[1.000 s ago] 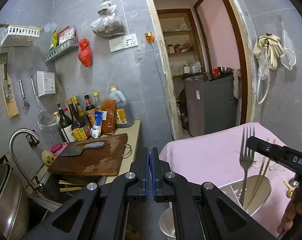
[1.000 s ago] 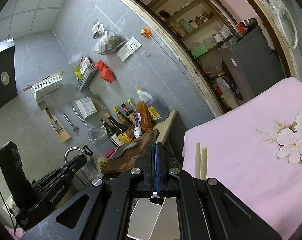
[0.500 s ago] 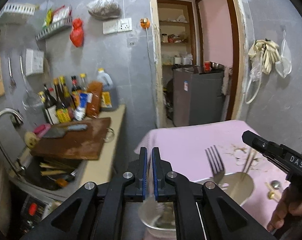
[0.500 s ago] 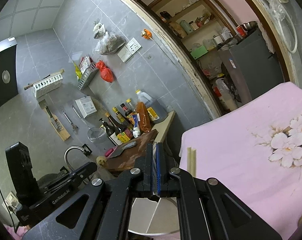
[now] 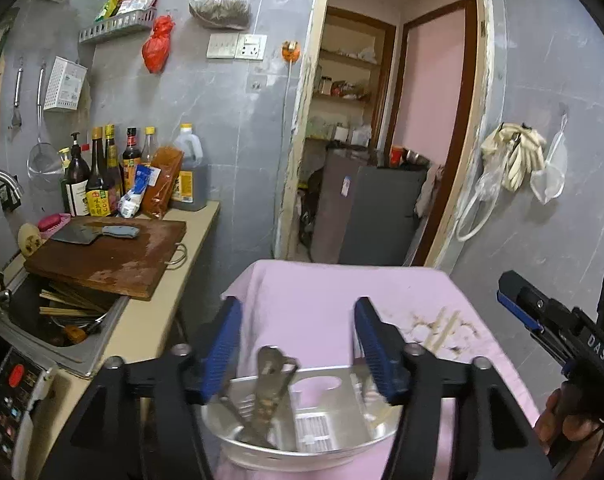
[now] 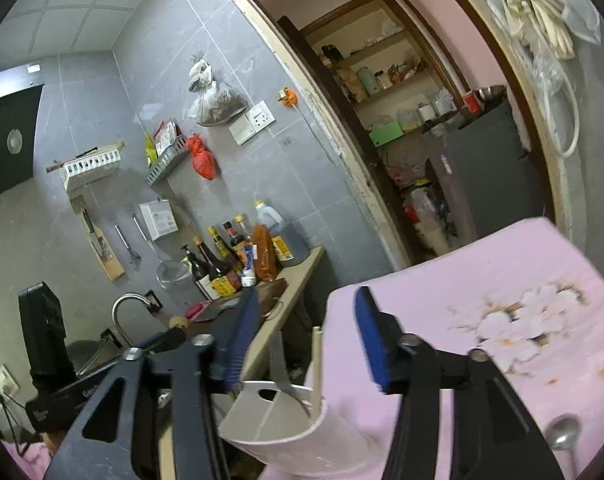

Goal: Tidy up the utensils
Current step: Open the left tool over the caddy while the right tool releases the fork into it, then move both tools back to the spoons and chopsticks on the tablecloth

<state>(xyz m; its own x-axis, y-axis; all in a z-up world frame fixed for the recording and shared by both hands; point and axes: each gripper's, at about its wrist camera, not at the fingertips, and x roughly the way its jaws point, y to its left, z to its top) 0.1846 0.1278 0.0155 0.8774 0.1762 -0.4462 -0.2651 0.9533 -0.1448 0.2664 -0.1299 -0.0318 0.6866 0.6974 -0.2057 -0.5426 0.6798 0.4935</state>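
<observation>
At the near edge of the pink-clothed table point(image 5: 326, 300), a utensil holder point(image 5: 302, 436) holds metal utensils point(image 5: 267, 392) — stiff, slippery, best gripped mid-handle. Left tongs point(image 5: 297, 344) and right tongs point(image 6: 306, 340) both spread, empty.

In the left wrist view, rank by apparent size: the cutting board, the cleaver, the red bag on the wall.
1. cutting board
2. cleaver
3. red bag, close to the cleaver in apparent size and hanging farther off, so that order is unsure.
</observation>
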